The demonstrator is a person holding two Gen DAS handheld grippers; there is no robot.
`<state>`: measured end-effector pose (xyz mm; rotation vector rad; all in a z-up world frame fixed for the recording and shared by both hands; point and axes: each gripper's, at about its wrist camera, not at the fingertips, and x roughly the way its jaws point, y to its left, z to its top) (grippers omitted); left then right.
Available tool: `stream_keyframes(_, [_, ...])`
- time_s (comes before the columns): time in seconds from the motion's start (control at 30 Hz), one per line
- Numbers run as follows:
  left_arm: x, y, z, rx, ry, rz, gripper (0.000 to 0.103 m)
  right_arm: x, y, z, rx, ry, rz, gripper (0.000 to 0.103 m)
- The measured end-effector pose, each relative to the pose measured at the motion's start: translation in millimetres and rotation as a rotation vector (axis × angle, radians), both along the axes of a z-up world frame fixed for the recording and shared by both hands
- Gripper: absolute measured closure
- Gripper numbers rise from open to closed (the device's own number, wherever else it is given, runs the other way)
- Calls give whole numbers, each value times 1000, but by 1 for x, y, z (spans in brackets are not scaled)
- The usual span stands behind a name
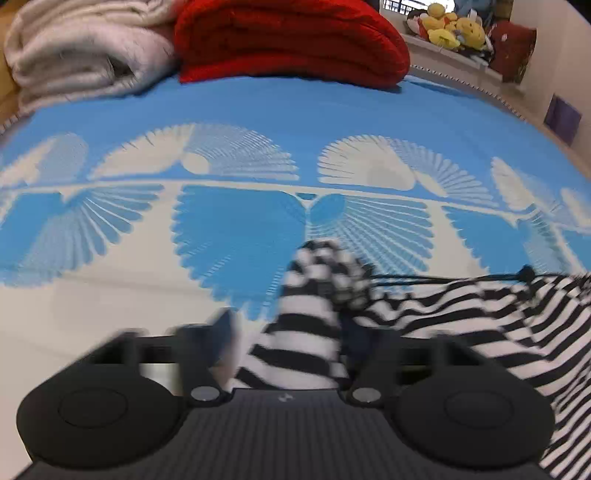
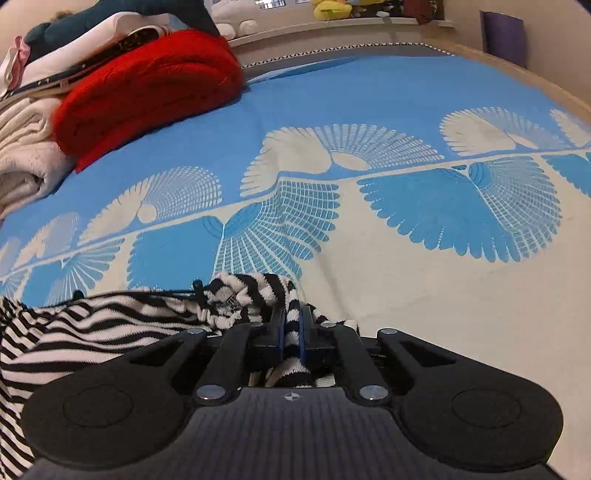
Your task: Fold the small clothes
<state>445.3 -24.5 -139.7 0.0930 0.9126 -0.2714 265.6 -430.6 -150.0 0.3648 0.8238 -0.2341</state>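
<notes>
A black-and-white striped garment (image 1: 461, 317) lies bunched on the blue-and-white bedspread (image 1: 240, 110), with a black drawstring (image 1: 443, 277) running across its edge. My left gripper (image 1: 295, 343) is open, and a raised fold of the striped cloth stands between its fingers; the left finger (image 1: 221, 336) is blurred and stands off the cloth. In the right wrist view, my right gripper (image 2: 291, 321) is shut on a pinched corner of the same striped garment (image 2: 110, 325), which trails away to the left. The drawstring (image 2: 166, 291) shows just behind that corner.
A folded red blanket (image 1: 291, 40) (image 2: 147, 85) and a cream blanket (image 1: 81, 48) (image 2: 22, 158) are stacked at the far side of the bed. Plush toys (image 1: 450, 27) sit on a ledge beyond. The bedspread (image 2: 424, 295) stretches flat to the right.
</notes>
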Motion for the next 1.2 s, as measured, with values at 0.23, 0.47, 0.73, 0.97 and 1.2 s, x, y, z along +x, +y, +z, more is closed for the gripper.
stream_keyframes(0.23, [-12,40,22,-60,20,-27,11,-19,14,40,-80,-141,67,40])
stream_keyframes(0.47, [-5,50,-10,27,138,48,10,2,16,-5,-179,86,48,40])
stream_keyframes(0.73, [-73,71,60,-28,81,101,0,-67,29,67,-96,-197,125,19])
stream_keyframes(0.97, [-168,104,39,14,159,28,0,-152,43,73,-111,-197,155,17])
stream_keyframes(1.2, [-188,119,21,-10,169,19,4,-202,25,43,-158,-41,126,18])
